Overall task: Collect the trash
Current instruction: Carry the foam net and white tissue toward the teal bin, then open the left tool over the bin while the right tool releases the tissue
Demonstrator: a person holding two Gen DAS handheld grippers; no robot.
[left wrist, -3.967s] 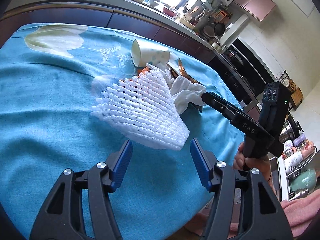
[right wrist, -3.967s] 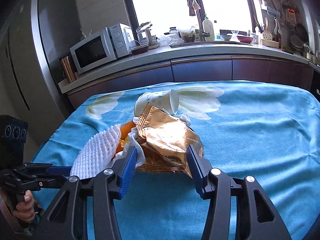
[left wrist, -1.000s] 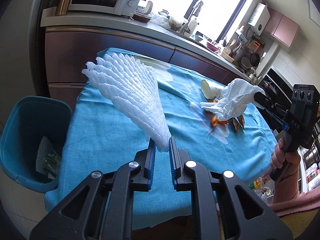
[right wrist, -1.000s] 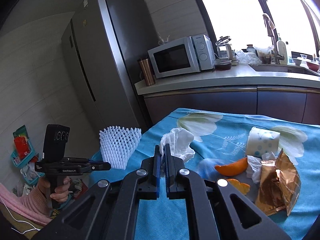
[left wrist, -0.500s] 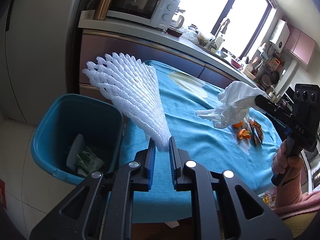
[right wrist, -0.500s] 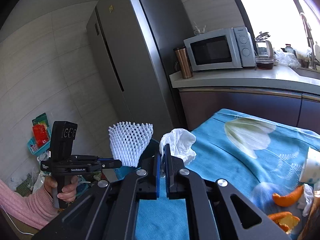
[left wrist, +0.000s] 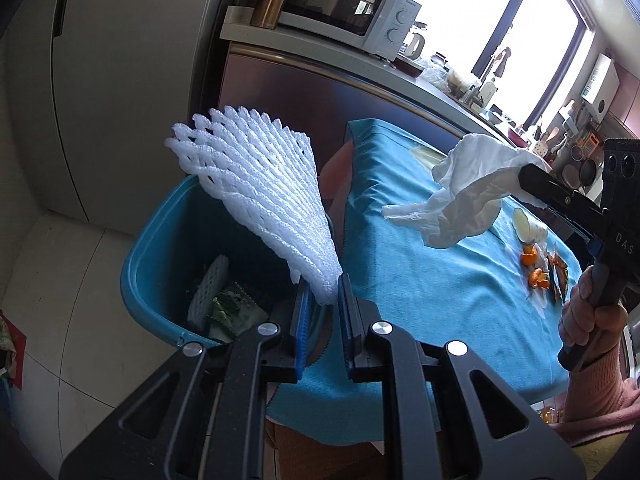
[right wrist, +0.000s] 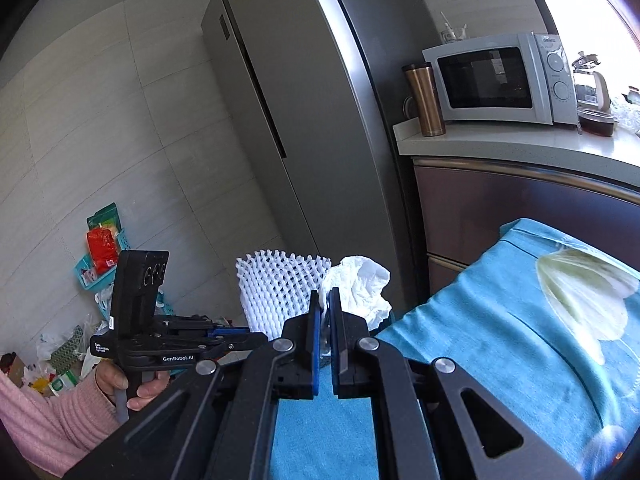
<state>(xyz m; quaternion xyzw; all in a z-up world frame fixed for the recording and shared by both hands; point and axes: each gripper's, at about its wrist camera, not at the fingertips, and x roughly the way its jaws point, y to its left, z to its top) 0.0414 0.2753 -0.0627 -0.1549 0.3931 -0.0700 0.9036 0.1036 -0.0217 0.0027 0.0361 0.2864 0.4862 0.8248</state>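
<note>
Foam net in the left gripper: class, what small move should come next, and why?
Probably carry it slightly further over the blue bin and open. The left gripper is shut on the foam net, whose fanned end overhangs the bin's rim, while its fingertips sit nearer the tablecloth edge.

Two grippers: left (left wrist: 323, 300), right (right wrist: 325, 322).
Two foam nets: one (left wrist: 260, 196) in the left gripper, one (left wrist: 208, 292) in the bin.
One tissue (left wrist: 468, 200), in the right gripper.
One bin (left wrist: 160, 280), at the table's end.
One table (left wrist: 420, 280).
One cup (left wrist: 528, 230), near its far edge.
Two peel pieces (left wrist: 530, 258) beside it.
One microwave (right wrist: 496, 76).
One flask (right wrist: 426, 100).
One fridge (right wrist: 304, 120).
</note>
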